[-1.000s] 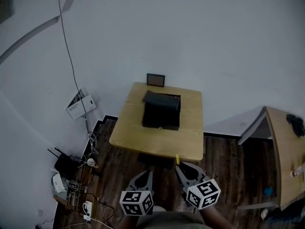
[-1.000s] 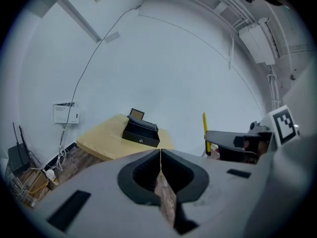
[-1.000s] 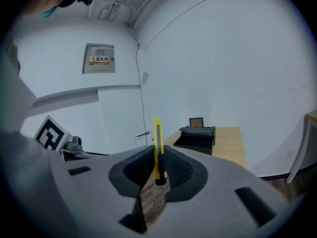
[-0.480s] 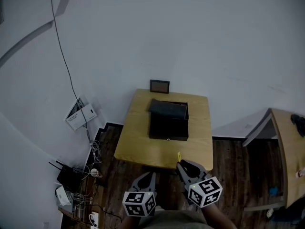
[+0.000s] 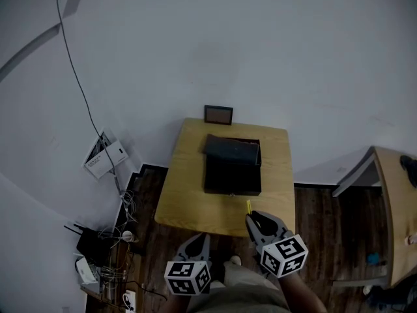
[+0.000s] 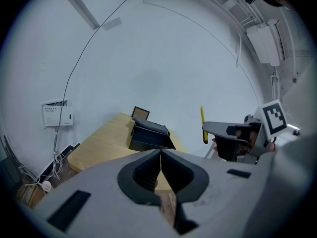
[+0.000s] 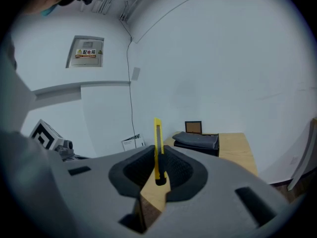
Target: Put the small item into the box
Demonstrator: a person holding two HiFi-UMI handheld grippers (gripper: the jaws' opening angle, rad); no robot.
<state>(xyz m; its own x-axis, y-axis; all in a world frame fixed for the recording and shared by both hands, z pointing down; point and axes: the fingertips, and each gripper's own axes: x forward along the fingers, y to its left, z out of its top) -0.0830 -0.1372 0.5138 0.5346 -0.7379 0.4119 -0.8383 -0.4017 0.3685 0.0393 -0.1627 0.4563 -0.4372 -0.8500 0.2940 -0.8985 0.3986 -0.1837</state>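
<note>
- Knife (image 7: 157, 150), slim and yellow, gripped between the pads of the right gripper (image 5: 254, 219), whose jaws are clenched on it close to their tips.
- The knife's long axis stands upright, crosswise to the line the jaws point along. Most of its length rises above the jaws, and its dark lower end sits just under the pinch.
- The left gripper view shows it the same way: a yellow bar pointing up from the right gripper's tip, with a short stub below.
- The left gripper (image 6: 161, 157) has its jaws pressed together with nothing between them. It is held just to the left of the right gripper, and both point the same way.
- A wooden table (image 5: 182, 188) lies ahead of both grippers. In the head view the right gripper's tips and the knife are at its near edge, while the left gripper's tips stop short of it, over dark floor.
- A black box (image 5: 232, 175) sits on the table ahead of the grippers, slightly left of the right gripper's line. Its dark lid lies toward the far side.
- The knife is outside the box and well apart from it.
- A small frame (image 5: 218, 115) stands beyond the box at the table's far edge, against the wall.
</note>
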